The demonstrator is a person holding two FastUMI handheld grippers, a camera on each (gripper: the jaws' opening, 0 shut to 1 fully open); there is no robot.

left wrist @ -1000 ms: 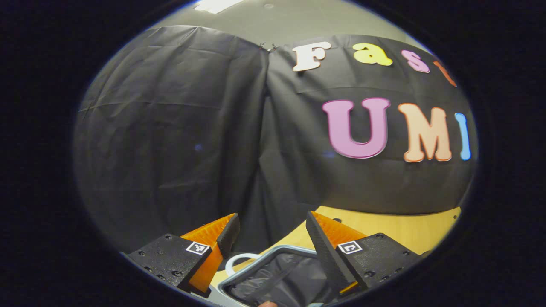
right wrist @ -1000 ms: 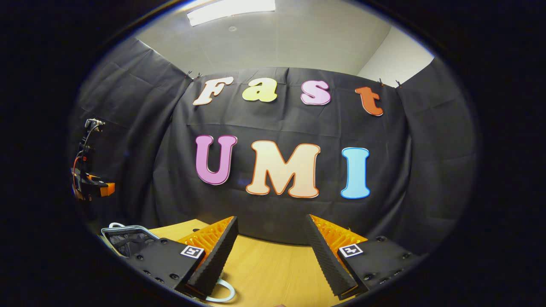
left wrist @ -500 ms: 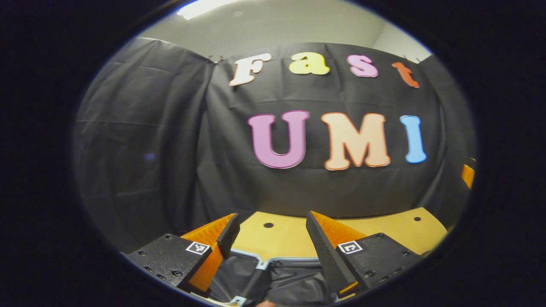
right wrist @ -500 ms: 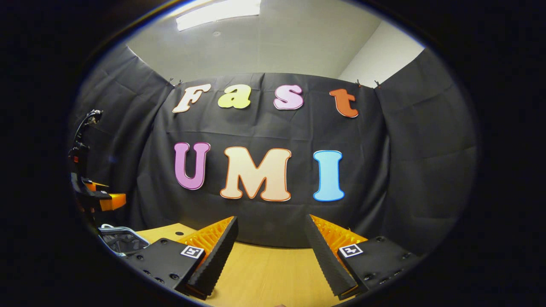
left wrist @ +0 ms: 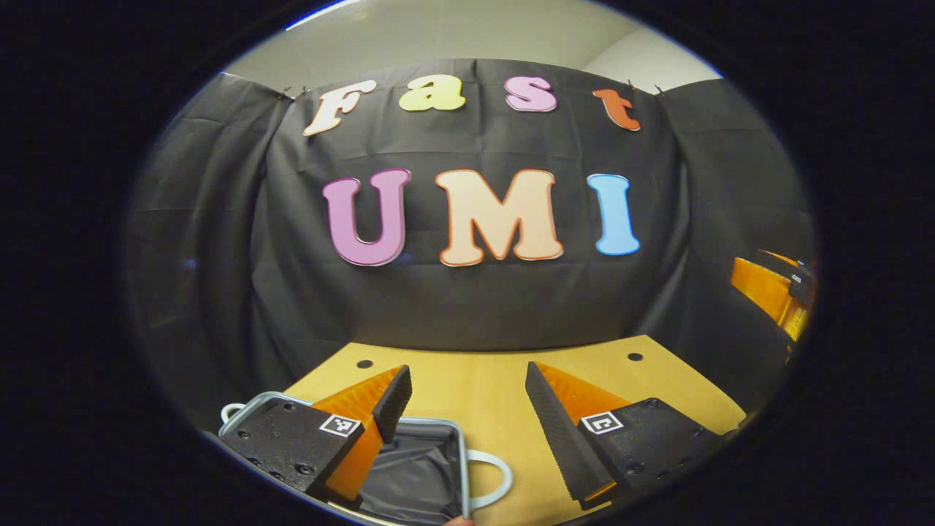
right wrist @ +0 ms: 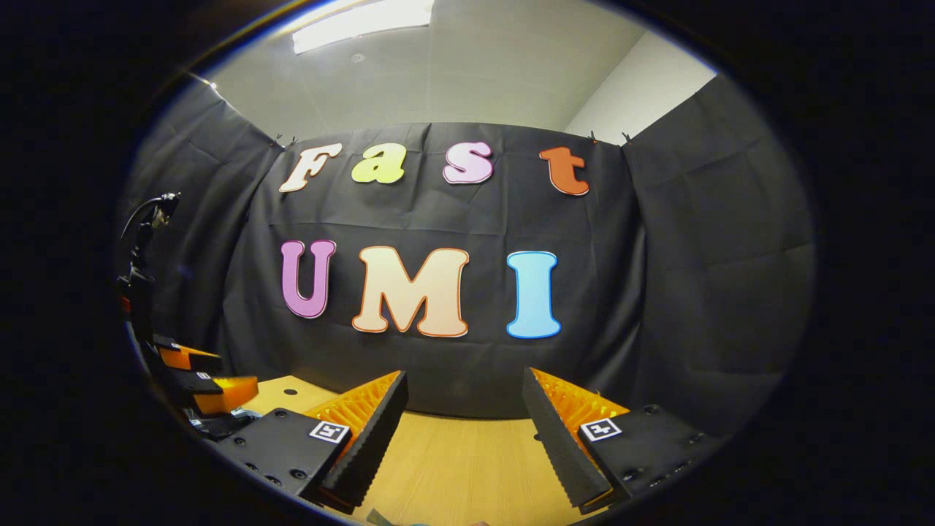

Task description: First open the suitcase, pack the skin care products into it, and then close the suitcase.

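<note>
I see the open suitcase (left wrist: pixel 431 467) at the lower left of the left gripper view, both my left hand-held gripper (left wrist: pixel 467 424) and right hand-held gripper (right wrist: pixel 464 431) spread apart and empty above the tabletop (left wrist: pixel 482 387), so I risk snagging its raised rim.

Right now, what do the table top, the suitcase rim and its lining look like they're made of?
Table top: pale wood or wood-look laminate, matte, faint grain, with small dark holes. Suitcase rim: silvery-grey band, smooth with a slight sheen, probably metal or painted plastic; the light loop handle looks similar. Lining: dark grey fabric, creased and slightly shiny, likely a thin synthetic.
</note>
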